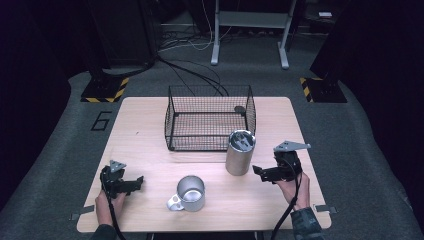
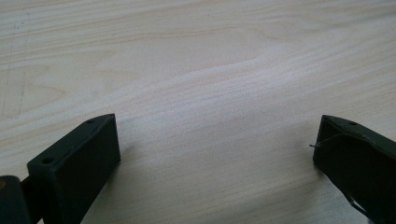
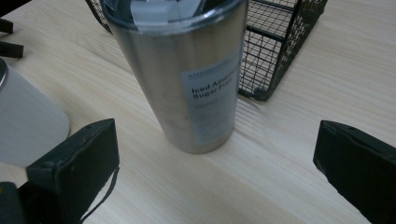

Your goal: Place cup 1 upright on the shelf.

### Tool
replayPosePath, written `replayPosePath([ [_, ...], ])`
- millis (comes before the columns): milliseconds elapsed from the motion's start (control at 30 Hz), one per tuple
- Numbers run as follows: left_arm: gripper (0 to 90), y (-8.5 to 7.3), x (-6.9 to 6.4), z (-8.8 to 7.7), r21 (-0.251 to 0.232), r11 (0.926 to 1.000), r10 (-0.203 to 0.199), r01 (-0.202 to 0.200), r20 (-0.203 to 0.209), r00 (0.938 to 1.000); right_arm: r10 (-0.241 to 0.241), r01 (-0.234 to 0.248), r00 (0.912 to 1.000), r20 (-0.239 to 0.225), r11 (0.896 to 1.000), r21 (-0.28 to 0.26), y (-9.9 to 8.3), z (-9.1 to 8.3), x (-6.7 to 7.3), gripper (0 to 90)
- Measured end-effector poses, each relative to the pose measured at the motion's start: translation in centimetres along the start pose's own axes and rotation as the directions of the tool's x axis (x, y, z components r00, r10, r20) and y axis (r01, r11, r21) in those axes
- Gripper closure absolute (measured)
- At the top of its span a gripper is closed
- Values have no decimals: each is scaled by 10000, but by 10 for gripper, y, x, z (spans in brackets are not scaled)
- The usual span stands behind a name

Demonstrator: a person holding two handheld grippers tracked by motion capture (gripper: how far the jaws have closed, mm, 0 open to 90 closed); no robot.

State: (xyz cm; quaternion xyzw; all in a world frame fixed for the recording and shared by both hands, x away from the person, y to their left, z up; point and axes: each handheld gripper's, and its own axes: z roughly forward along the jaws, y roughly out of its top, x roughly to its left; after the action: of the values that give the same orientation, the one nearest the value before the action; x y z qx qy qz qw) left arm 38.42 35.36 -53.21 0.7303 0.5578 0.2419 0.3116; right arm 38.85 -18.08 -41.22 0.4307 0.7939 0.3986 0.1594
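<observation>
High view, lower left of frame: left hand [image 1: 106, 202] holds the left gripper [image 1: 136, 184] low over the table [image 1: 145, 130], jaws aimed toward frame right. In the left gripper view the jaws stand wide apart over bare wood grain.

Lower centre: metal mug [image 1: 190, 192] stands upright, mouth up, handle toward the lower left of the frame. Open wood lies between it and the left gripper.

Centre: wire basket [image 1: 210, 117] sits at the far middle of the table, open at top.

Right of centre: steel tumbler [image 1: 240, 152] stands upright, long axis vertical, lid on top, just in front of the basket's near right corner.

Lower right: right hand [image 1: 295, 187] holds the right gripper [image 1: 257, 171], jaws pointing frame left at the tumbler, near it but apart. In the right gripper view the jaws are spread wide, tumbler [image 3: 187, 79] between and beyond them, its label facing the camera.
</observation>
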Motion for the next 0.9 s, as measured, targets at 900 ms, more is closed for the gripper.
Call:
replayPosePath([
  [900, 4, 0, 0, 0, -2, 10000, -28, 28, 2, 10000, -574, 571, 9980, -261, 9983, -126, 44, 42, 12, 5],
])
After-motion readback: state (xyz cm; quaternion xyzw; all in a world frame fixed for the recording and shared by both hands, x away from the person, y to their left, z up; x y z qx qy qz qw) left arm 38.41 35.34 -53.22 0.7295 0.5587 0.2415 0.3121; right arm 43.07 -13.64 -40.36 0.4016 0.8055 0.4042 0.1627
